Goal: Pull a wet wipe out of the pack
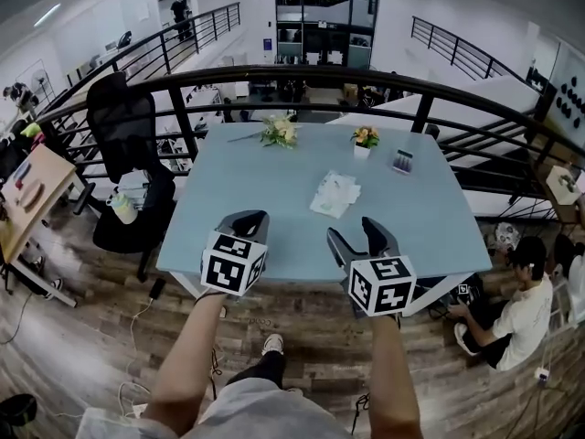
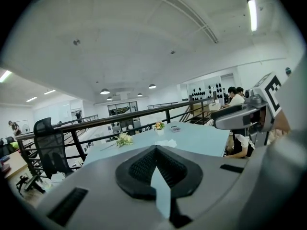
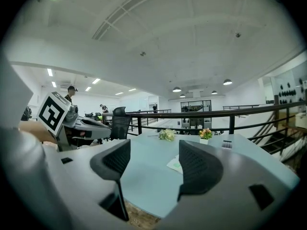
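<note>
Wet wipe pack [image 1: 335,193] lies flat near the middle of the pale blue desk [image 1: 256,199], apart from both tools. Over the desk's near edge, the left tool [image 1: 249,219] has its jaws pressed together on nothing, while the right tool [image 1: 355,231] is spread apart and empty.

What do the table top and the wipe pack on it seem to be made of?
Table top: probably laminated or painted board, matte light blue; the colour is even, without glare. Wet wipe pack: likely soft plastic film, pale with greenish print; it lies flat, but is too small to be sure.
</note>
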`<state>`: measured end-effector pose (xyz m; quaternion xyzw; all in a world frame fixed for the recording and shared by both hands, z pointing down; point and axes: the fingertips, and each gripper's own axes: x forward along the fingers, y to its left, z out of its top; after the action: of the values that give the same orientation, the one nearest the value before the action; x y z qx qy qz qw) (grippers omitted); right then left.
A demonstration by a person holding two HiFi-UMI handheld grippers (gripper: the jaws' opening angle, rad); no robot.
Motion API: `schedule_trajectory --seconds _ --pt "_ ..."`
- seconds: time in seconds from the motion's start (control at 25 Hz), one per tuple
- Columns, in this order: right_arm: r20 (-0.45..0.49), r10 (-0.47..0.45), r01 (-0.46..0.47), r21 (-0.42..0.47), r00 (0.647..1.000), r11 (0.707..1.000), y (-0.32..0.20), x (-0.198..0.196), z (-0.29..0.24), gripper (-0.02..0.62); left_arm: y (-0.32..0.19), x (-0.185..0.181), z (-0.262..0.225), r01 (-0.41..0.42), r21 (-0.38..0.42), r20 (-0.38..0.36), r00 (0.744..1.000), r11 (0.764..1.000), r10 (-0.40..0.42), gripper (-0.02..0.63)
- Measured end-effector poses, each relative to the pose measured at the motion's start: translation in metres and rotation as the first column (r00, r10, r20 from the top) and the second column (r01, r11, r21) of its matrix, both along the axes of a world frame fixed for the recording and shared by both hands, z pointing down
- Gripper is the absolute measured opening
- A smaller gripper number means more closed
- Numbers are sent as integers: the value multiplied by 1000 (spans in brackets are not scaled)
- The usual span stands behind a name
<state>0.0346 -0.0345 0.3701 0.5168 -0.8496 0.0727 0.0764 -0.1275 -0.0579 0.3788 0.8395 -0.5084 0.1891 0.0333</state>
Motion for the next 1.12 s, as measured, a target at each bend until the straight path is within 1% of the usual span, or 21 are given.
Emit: schedule_trajectory --seconds 0.24,0.6,0.88,1.12 --pt "-3 -19 19 -7 1000 1000 -17 0 8 298 -12 -3 10 23 -5 -1 1000 1000 -23 -8" --pt "-12 -37 36 -14 999 999 -56 0 15 296 -51 -2 12 41 2 -13 999 999 -41 -8" --pt "-18 -36 35 -39 999 999 -98 0 26 298 -97 -4 15 48 -2 -12 999 999 -48 -8" --pt "-32 -40 39 -53 999 998 -142 -3 24 296 -140 -5 13 49 -7 -20 999 999 -49 -8"
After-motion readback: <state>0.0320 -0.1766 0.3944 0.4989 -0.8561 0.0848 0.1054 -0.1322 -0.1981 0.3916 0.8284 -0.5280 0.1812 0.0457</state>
